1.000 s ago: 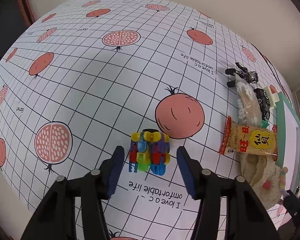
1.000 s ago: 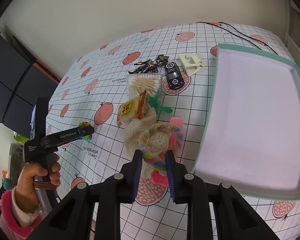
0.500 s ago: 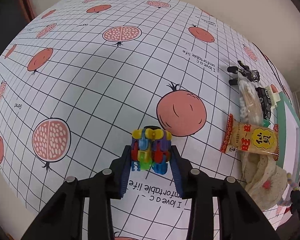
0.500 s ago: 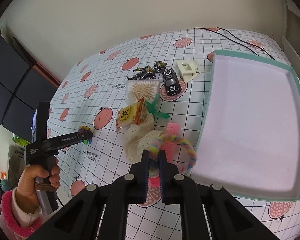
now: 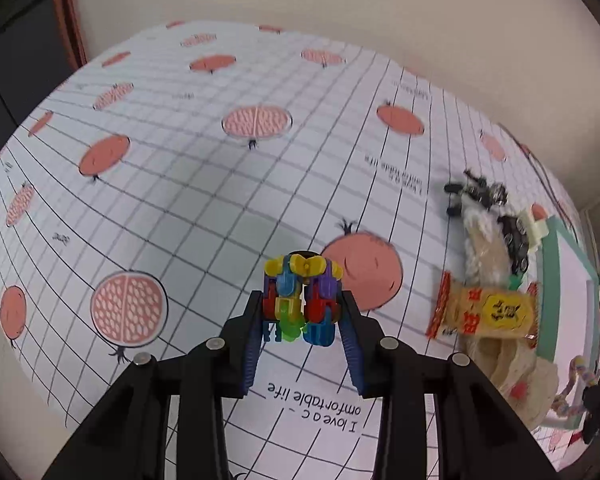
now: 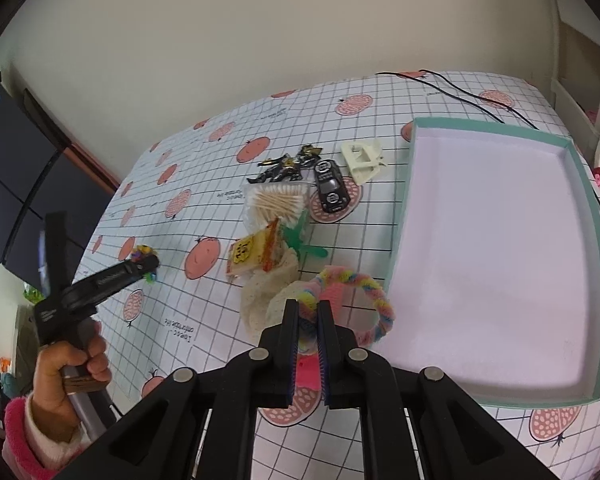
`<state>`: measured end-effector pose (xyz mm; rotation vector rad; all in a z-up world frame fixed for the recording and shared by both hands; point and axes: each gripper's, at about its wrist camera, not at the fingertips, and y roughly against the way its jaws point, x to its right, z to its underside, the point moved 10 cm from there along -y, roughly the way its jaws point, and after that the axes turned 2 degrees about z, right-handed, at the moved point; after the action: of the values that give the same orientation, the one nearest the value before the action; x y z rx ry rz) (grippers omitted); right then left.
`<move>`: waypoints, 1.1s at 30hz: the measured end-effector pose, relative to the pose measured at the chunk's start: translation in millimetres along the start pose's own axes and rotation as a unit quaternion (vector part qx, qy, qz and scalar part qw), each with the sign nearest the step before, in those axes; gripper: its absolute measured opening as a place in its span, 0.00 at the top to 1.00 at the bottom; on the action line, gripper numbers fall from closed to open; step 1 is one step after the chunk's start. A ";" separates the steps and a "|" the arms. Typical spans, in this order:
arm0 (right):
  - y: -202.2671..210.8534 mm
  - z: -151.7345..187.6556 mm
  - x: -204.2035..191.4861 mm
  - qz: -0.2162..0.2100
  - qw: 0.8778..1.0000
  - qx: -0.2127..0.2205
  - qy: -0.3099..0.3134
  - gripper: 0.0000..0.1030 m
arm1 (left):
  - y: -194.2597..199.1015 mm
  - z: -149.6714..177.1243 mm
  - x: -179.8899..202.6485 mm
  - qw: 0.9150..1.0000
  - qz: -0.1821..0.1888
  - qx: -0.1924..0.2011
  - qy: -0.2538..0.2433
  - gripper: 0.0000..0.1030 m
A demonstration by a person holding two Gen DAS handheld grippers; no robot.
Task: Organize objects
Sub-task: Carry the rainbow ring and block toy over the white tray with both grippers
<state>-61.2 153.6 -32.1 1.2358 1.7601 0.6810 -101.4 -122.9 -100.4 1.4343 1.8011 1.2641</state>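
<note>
On the left side of the pomegranate-print tablecloth (image 5: 204, 200), the left gripper (image 5: 302, 312) pinches a block toy (image 5: 300, 300) of many colours between both pads, the toy sitting just beside a printed orange fruit. Toward the middle lies a clutter: a yellow snack packet (image 6: 252, 254), a bag of cotton swabs (image 6: 276, 200), a black toy car (image 6: 330, 190), a dark figurine (image 6: 280, 170) and a cream plastic piece (image 6: 364, 158). Nearer me, the right gripper (image 6: 308, 316) is pressed together on a pastel fuzzy ring (image 6: 374, 300), close to the teal-rimmed tray (image 6: 580, 200) at the right.
</note>
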 end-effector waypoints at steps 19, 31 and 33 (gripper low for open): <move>7.5 -60.1 108.8 0.128 0.990 0.035 -0.056 0.91 | 40.4 -5.8 172.8 0.988 0.118 0.050 -0.086 0.63; -12.3 -58.2 169.4 0.164 0.981 -0.018 -0.100 0.91 | 12.9 3.6 296.4 0.974 0.163 0.010 -0.160 0.63; -7.6 -56.0 177.7 0.164 0.979 -0.016 -0.117 0.91 | 10.7 9.0 307.2 0.973 0.158 0.007 -0.171 0.63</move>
<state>-139.0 318.6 -70.5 1.5358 1.3617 0.7148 -185.1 168.4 -47.6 1.8710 1.3944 1.0652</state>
